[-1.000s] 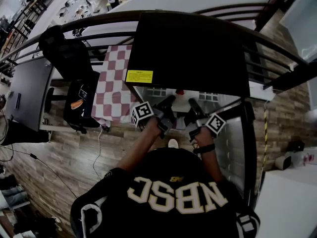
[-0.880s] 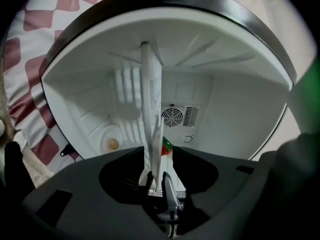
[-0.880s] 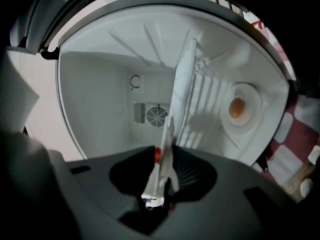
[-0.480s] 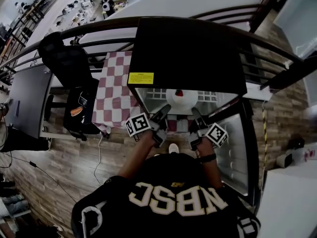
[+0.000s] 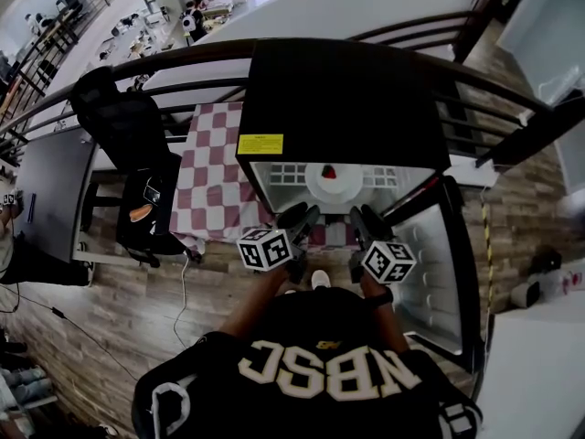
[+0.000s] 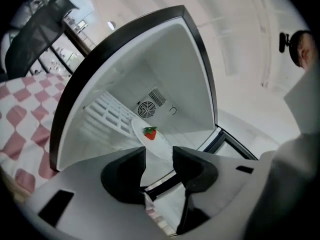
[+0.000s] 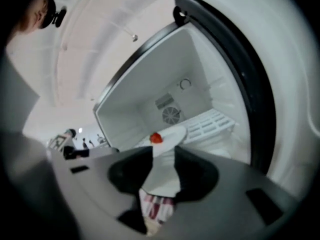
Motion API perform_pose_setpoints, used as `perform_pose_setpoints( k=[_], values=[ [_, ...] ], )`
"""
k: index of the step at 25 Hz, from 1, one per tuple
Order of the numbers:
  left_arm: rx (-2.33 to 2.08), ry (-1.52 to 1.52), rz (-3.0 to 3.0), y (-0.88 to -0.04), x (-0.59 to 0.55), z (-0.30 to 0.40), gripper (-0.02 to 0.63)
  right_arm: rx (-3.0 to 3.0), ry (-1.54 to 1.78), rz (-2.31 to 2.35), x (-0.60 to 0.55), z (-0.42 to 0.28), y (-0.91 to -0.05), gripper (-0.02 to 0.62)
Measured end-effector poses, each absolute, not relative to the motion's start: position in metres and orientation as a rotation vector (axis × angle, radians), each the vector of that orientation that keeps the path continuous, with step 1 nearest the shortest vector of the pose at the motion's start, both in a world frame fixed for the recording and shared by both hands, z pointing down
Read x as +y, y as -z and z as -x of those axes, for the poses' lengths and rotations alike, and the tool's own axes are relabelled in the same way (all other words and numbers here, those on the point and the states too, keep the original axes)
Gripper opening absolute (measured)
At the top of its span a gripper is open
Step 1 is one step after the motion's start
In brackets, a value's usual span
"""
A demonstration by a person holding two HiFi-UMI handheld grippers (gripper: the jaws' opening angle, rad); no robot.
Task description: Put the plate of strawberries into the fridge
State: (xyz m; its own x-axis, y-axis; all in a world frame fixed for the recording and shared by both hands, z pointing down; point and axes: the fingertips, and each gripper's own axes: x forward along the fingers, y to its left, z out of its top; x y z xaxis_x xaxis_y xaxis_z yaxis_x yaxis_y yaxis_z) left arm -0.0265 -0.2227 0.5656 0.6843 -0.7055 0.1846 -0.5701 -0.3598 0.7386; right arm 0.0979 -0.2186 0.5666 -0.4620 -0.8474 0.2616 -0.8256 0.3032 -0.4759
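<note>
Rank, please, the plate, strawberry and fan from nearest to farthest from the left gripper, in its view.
1. Plate, just ahead of the jaws.
2. Strawberry, on the plate's far side.
3. Fan, behind both, at the back.

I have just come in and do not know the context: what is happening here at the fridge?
A person stands at the open fridge with a gripper in each hand. The plate with a strawberry on it already sits inside the fridge. The left gripper and right gripper hover side by side in front of the opening. Their jaws have just been opening, and nothing is between them. The door is not yet closed.
</note>
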Motion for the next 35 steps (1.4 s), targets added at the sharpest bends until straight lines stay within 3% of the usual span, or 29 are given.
perform_pose_setpoints(
  k=[13,28,35],
  values=[
    [-1.236,-0.177,-2.411,-0.569,-0.226,0.018,0.172,2.809,0.536,1.765,-0.223,-0.076,-0.571,0.127],
    [-1.307,-0.345,-2.466,-0.584,-0.245,0.008,0.028,2.887,0.376,1.842,-0.240,-0.069,-0.574,0.074],
    [-1.337,-0.331,-2.443,-0.585,-0.263,0.008,0.017,2.915,0.349,1.820,-0.256,-0.068,-0.575,0.052]
  ],
)
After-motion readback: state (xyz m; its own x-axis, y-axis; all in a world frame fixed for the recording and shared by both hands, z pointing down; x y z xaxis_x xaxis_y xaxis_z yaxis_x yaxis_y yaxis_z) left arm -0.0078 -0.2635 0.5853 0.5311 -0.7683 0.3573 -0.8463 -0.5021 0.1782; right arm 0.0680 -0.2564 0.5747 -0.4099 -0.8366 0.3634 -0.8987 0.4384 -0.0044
